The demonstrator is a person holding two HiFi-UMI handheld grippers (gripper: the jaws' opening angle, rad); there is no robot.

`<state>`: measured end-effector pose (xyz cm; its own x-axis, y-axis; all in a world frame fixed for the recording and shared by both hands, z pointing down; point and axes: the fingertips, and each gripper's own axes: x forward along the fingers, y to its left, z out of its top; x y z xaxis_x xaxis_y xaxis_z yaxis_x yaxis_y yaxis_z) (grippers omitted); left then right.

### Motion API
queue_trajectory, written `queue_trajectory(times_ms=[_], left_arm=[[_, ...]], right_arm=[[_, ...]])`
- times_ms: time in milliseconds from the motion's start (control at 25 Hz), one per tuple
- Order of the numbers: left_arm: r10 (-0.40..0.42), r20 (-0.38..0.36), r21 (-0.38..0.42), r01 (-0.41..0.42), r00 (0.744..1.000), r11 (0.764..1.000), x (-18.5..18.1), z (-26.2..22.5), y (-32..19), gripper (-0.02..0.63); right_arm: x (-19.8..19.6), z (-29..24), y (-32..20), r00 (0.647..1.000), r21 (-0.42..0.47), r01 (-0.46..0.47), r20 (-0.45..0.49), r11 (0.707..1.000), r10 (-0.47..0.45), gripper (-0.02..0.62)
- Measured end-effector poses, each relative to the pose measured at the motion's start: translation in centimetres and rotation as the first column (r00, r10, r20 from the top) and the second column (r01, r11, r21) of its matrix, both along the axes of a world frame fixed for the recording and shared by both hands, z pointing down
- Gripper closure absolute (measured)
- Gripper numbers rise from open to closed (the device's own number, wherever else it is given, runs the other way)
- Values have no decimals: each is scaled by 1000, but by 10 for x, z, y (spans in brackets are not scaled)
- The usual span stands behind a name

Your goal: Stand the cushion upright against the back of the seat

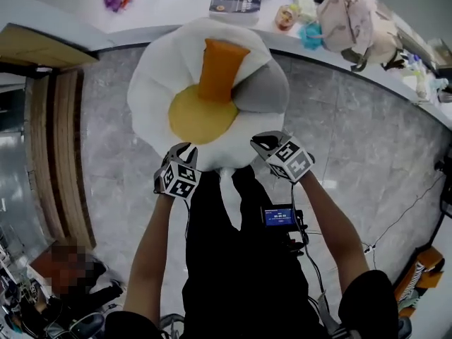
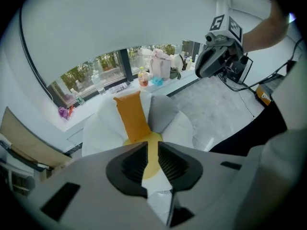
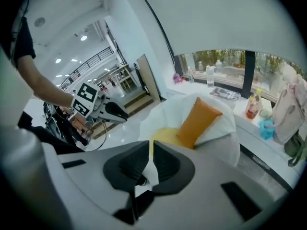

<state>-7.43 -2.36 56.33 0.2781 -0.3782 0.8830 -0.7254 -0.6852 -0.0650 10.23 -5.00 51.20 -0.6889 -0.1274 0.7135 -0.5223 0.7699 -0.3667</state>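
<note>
Left gripper (image 1: 185,162), in the person's left hand, has its jaws clamped on the lower left edge of the white flower-shaped plush cushion (image 1: 164,69), with white fabric pinched between its dark ribbed pads (image 2: 132,164). That cushion, with a round yellow centre, one orange petal and one grey petal, hangs in the air over the grey marble floor (image 1: 353,140), in front of the white window ledge (image 1: 176,6). At its lower right edge the right gripper (image 1: 265,145) is likewise clenched on a fold of white fabric, and further right a pale pink bag (image 1: 346,16) sits on the ledge.
</note>
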Motion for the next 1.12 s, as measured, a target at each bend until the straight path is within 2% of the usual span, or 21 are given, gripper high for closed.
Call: queue_trajectory(times_ms=[120,240,400,560,720,880,1000,1120], left_arm=[[-59,-18,40,59,998,997,0,-37,5,557],[-134,-78,73,140,988,987,-1,-74,4,579],[-250,-204,70,269,947,961,-10,-108,9,592],[-299,-290,68,331,909,941,-11,-130,25,594],[-304,-426,87,373,852,924,-6,-173,37,594],[-244,-541,133,368,805,920,-2,-224,49,594],[-195,-607,186,376,770,908,-9,-264,65,594],[-156,-641,223,376,752,899,-25,-293,88,594]], right_arm=[[5,-33,4,998,26,-10,57,1000,9,566],[11,-64,4,996,54,-17,84,998,13,575],[8,-98,8,987,58,-43,159,997,33,577],[11,-127,16,978,81,-73,202,994,55,577],[8,-159,27,969,128,-119,233,985,87,577],[-2,-196,41,957,184,-183,258,966,132,577],[-15,-220,57,949,216,-235,262,948,175,577],[-36,-242,74,936,242,-286,279,927,216,578]])
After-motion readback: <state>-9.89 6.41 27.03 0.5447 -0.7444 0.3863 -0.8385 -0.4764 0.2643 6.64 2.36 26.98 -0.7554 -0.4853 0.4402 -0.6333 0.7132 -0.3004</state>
